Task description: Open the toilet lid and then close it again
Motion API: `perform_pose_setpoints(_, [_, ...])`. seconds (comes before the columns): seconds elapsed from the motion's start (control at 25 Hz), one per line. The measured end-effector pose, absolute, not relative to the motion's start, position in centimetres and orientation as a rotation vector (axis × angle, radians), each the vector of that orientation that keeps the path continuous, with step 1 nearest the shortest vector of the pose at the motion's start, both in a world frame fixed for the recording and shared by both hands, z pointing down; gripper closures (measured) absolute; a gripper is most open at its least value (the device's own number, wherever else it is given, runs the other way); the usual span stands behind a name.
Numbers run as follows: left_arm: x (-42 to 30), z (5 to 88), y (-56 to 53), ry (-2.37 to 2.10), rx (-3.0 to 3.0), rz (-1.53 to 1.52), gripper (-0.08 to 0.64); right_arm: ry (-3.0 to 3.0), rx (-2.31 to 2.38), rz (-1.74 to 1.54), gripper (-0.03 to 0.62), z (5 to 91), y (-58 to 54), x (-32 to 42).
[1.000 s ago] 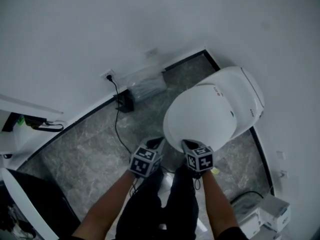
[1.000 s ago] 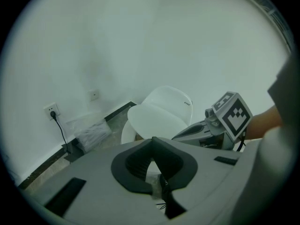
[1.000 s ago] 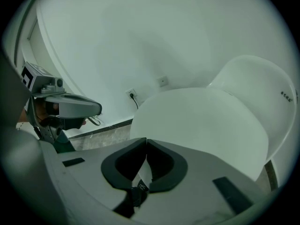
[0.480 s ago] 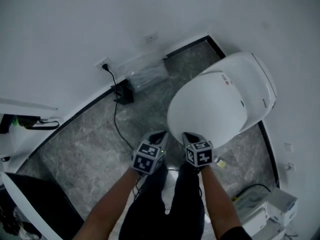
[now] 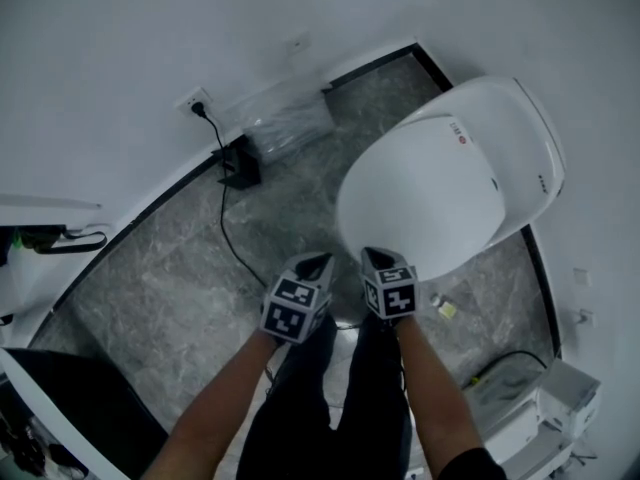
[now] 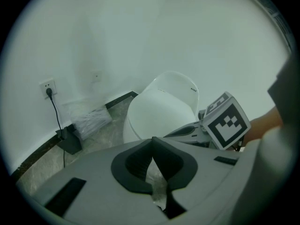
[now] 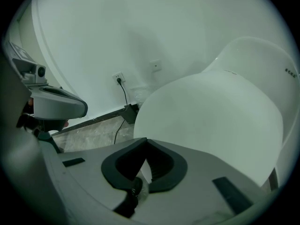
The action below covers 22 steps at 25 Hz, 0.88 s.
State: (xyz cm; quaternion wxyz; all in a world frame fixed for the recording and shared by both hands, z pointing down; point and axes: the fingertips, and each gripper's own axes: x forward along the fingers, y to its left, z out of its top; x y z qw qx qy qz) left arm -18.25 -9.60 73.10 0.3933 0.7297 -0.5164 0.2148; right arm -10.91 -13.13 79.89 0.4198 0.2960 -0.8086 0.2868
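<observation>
Both grippers have sunk in front of the toilet since the earlier head view, and the bowl now sits higher and further right in that view. White wall [image 5: 150, 38] fills the top of the head view, and grey marbled floor [image 5: 170, 278] runs below it. The toilet [image 5: 530, 128] stands at the right against the wall, and its lid [image 5: 420, 208] lies down over the bowl, a smooth white dome that also fills most of the right gripper view [image 7: 211, 121]. The person's bare forearms reach in from below, above dark trousers.

The left gripper [image 5: 318, 261] hangs over bare floor just beside the bowl's front, fingers pressed together with nothing between them [image 6: 152, 139]. The right gripper [image 5: 372, 256] points down at the lid's front edge; its fingers are also pressed together and empty [image 7: 146, 140], and whether the tip touches the lid cannot be told.

A clear plastic-wrapped bundle [image 5: 285, 118] lies along the skirting, with a black box [image 5: 240, 163] just beside it. White cartons [image 5: 550, 408] stand at the lower right. A black cable [image 5: 225, 218] runs from the wall socket [image 5: 195, 101] down across the floor. A small yellow scrap [image 5: 446, 309] lies near the bowl's foot
</observation>
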Motion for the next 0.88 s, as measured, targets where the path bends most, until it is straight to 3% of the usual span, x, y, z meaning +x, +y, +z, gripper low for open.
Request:
perform_pose_setpoints(0.48, [-18.0,73.2,-8.8,-1.321,1.858,0.503,0.551,-1.974,0.751,0.756,0.58,81.4,-12.9,-10.8])
perform_pose_setpoints(0.88, [-13.5,67.2,-8.0,-1.359,1.935,0.393,0.552,-2.211,0.795,0.747,0.58,71.1,-10.2,-8.0])
